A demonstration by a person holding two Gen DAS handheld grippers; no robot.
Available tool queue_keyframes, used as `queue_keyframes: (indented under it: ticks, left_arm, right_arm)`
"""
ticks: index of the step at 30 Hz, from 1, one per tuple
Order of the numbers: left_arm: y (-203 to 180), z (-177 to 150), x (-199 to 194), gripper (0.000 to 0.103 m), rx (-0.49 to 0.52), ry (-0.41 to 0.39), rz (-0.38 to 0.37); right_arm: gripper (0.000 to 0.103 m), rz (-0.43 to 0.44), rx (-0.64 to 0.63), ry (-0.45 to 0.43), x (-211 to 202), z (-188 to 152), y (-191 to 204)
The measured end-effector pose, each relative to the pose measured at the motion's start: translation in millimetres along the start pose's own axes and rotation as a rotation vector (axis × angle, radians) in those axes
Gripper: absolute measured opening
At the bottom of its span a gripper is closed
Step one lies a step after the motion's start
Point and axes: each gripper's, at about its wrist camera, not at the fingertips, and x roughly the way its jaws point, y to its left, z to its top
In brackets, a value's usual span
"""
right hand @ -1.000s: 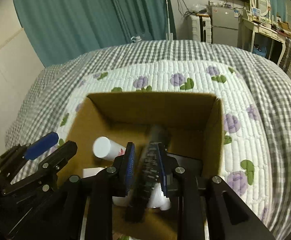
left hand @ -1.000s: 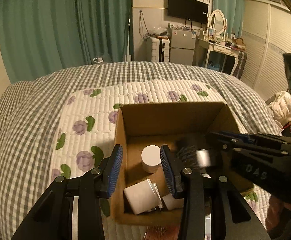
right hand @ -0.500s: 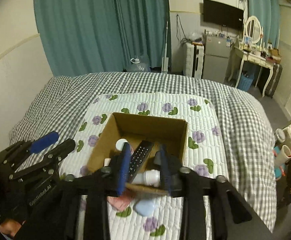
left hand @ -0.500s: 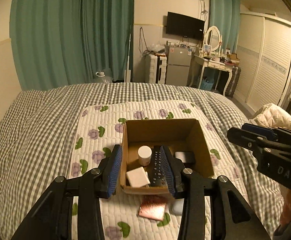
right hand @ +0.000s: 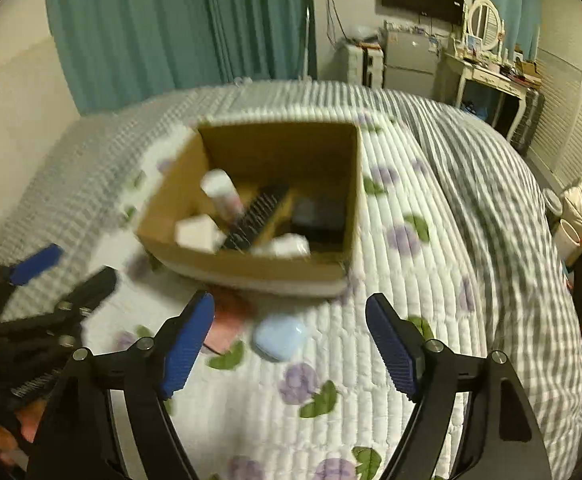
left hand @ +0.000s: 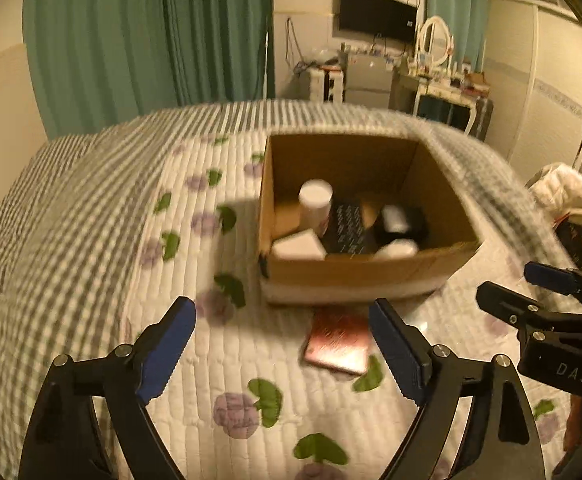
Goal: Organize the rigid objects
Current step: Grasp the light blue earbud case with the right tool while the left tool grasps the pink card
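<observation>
Since a second ago I've pulled both tools back out of the box [left hand: 355, 276] and brought them low over the quilt [left hand: 195, 352] in front of it; the remote [right hand: 257, 216] that my right tool was pinching then now lies in the box, leaning across the middle. Both sets of jaws have just been opening, with nothing between them.

Going left to right: my left gripper [left hand: 283, 344] stands spread wide and empty above the quilt, and the pink card [left hand: 339, 344] lies flat just inside its right finger, close to the box's near wall. Next to it, seen from my right wrist, the pale blue case [right hand: 279, 338] sits on the quilt, near the card and well inside the gap of my right gripper [right hand: 291, 344], which is also spread wide with its pads touching nothing.

In the box, from the left, I make out a white block [left hand: 299, 246], an upright white tube [left hand: 315, 204], the remote, a dark flat thing [right hand: 319, 216] toward the right wall, and another white piece [right hand: 283, 246] at the front. Blur keeps me from saying more about them.

By my reckoning most of the sorting is done: five things boxed, two still out. What's left looks like one pick per hand, the card for my left and the case for my right. The card lies flat on soft quilt, so I expect it to be the fiddlier grab.
</observation>
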Motion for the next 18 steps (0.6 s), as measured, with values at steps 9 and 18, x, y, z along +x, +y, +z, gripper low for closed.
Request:
queue_keyframes:
  ticks: [9, 18]
  left_arm:
    - [13, -33, 58, 0.09, -0.003, 0.115, 0.019]
    - [10, -41, 74, 0.09, 0.021, 0.14, 0.018]
  right_arm:
    - [0.078, 0.0, -0.016, 0.127, 89, -36, 1]
    - [0.057, 0.001, -0.069, 0.182, 127, -49, 13]
